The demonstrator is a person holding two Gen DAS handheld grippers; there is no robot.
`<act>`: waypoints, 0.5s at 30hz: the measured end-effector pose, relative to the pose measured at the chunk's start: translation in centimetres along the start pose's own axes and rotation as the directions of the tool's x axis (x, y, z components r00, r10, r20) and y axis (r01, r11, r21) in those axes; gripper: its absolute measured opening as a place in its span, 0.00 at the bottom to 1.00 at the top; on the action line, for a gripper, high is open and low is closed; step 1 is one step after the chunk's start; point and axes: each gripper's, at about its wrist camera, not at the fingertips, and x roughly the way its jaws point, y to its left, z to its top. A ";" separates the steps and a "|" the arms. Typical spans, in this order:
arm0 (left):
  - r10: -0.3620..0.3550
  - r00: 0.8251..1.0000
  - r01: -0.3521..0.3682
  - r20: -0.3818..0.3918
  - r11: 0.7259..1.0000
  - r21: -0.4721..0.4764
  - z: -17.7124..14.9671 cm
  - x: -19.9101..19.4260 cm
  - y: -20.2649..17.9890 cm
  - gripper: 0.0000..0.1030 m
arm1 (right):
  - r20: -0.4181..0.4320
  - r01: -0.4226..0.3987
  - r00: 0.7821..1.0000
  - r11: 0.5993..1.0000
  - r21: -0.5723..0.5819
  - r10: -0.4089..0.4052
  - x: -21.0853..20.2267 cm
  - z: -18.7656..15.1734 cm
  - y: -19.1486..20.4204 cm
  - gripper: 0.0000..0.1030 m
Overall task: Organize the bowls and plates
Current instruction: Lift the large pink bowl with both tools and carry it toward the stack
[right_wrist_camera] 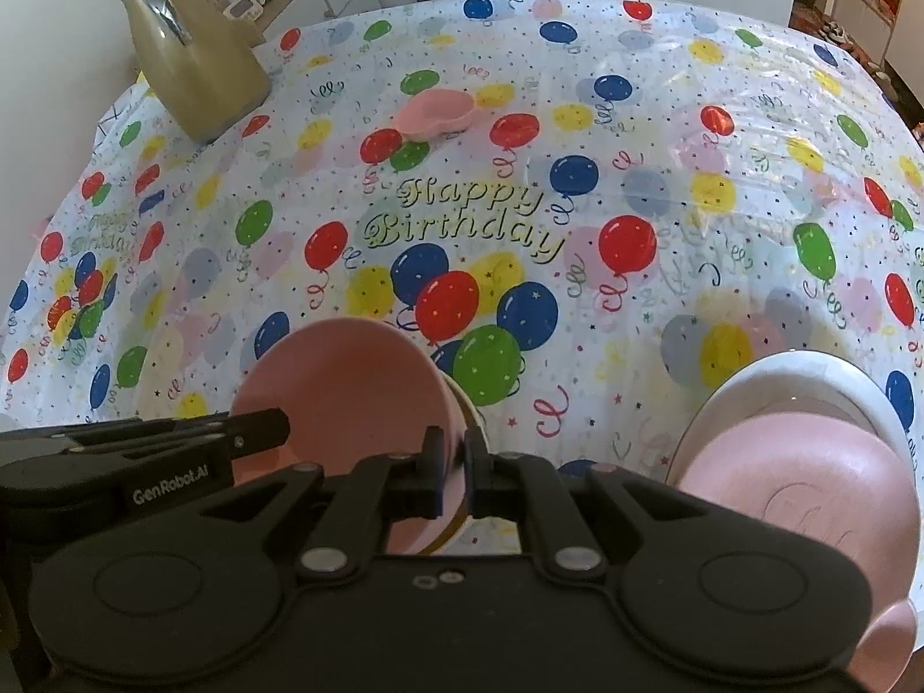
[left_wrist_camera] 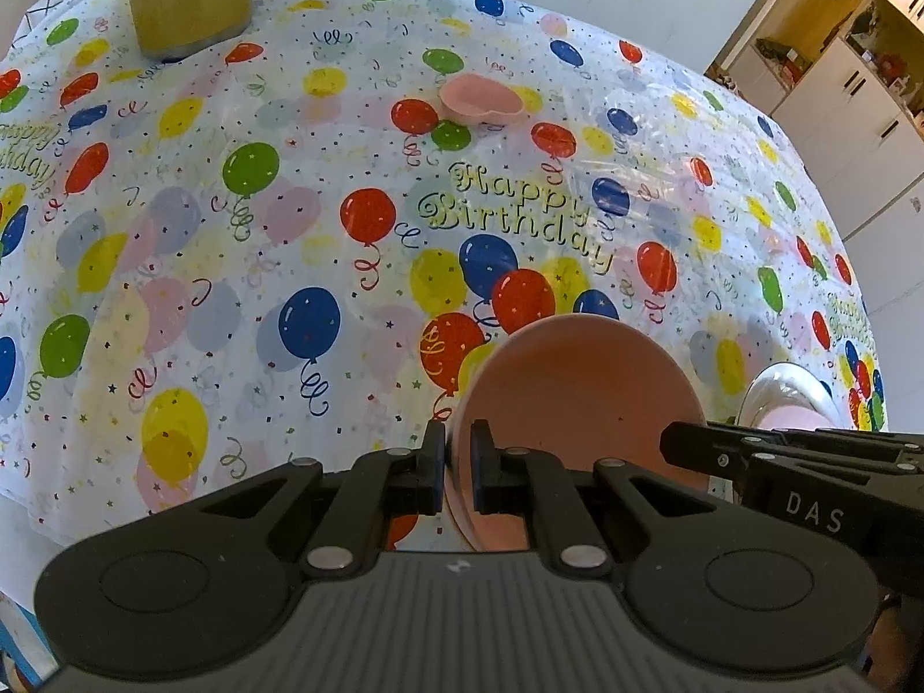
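I clamp round pink plastic bowl [left_wrist_camera: 577,392] | both rims pinched: left hand-held gripper [left_wrist_camera: 458,465], right hand-held gripper [right_wrist_camera: 456,470] | keeps it level above worktop [left_wrist_camera: 231,231]

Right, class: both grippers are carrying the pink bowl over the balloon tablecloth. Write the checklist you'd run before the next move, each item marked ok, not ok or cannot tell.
1. Left gripper clamped on the round pink bowl's rim: ok.
2. Right gripper clamped on the opposite rim: ok.
3. Bowl empty inside: ok.
4. Bowl level: not ok, it tilts.
5. White plate stack with pink plate on top clear of the grippers: ok.
6. Small pink heart-shaped dish far off the path: ok.
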 end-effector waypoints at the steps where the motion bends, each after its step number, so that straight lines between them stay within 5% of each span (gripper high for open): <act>1: 0.000 1.000 0.000 -0.001 1.000 0.000 -0.1 0.1 0.0 0.08 | -0.002 0.001 1.000 1.000 0.000 -0.001 0.1 0.0 0.0 0.05; 15: 0.001 1.000 -0.001 -0.013 1.000 -0.003 0.0 0.7 0.1 0.08 | -0.016 0.001 1.000 1.000 0.015 -0.001 0.8 -0.1 -0.3 0.07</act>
